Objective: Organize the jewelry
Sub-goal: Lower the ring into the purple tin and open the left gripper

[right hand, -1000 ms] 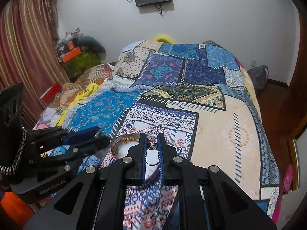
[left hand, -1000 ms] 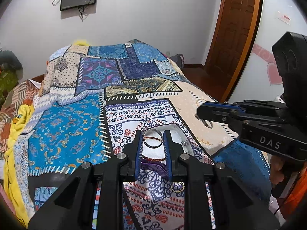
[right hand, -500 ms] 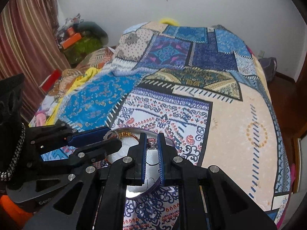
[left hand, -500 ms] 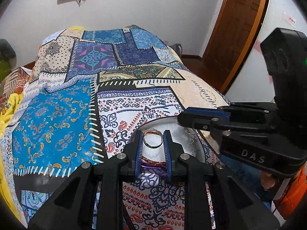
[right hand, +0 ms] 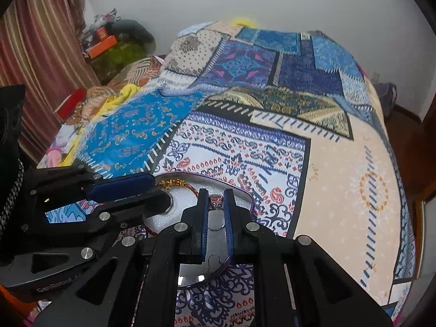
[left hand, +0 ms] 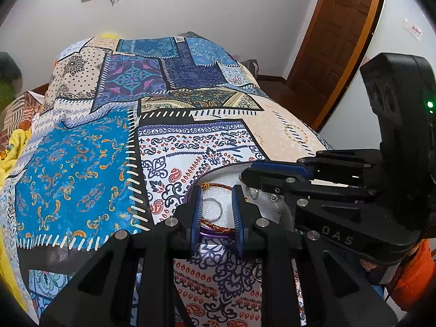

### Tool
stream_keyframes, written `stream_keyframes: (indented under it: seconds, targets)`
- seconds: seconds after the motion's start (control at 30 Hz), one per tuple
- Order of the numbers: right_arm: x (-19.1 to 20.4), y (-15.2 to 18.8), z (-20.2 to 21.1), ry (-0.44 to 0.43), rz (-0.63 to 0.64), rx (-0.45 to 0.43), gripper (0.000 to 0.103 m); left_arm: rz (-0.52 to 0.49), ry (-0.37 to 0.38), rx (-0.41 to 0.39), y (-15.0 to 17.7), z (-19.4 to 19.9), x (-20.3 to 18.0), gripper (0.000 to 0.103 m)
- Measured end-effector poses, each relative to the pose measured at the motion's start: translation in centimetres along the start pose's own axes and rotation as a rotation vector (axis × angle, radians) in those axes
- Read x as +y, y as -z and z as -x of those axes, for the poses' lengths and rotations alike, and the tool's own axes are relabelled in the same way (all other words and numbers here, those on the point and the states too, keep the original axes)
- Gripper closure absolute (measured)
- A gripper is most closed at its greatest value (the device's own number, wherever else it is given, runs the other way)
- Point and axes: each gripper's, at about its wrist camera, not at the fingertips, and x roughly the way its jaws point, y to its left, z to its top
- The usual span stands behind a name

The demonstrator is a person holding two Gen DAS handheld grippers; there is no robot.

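Note:
A heart-shaped jewelry tray (left hand: 275,212) with white foam lining and a purple rim lies on the patterned bedspread; it also shows in the right wrist view (right hand: 239,190). My left gripper (left hand: 217,209) holds a silver ring (left hand: 212,209) between its blue pads just above the foam. A red-gold braided bracelet (left hand: 215,186) lies in the tray around it. My right gripper (right hand: 216,205) is shut on a small beaded ornament (right hand: 216,201) over the tray. Each gripper shows in the other's view.
The patchwork bedspread (left hand: 81,177) covers the whole bed. A small ring (left hand: 256,271) lies on the cloth near the tray. A wooden door (left hand: 338,41) stands at the right, clutter and a curtain (right hand: 35,62) at the left.
Both grippers have come down and closer to the tray. The left one now holds its ring just above the foam. The right one hangs over the tray beside it.

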Motion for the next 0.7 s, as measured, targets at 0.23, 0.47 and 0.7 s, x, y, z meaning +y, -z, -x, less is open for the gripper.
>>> stream_keyframes:
  seconds: [0.23,0.47,0.7]
  targets:
    - [0.0,-0.4,0.5,0.006,0.003,-0.015,0.093,0.0,-0.013,-0.015,0.0,1.2,-0.1,0.083]
    - [0.4,-0.4,1.9,0.02,0.008,-0.038,0.092,-0.008,-0.049,-0.057,-0.1,3.8,-0.3,0.083]
    - [1.3,-0.2,4.7,0.041,0.011,-0.077,0.088,-0.006,-0.082,-0.101,-0.2,6.8,-0.9,0.083]
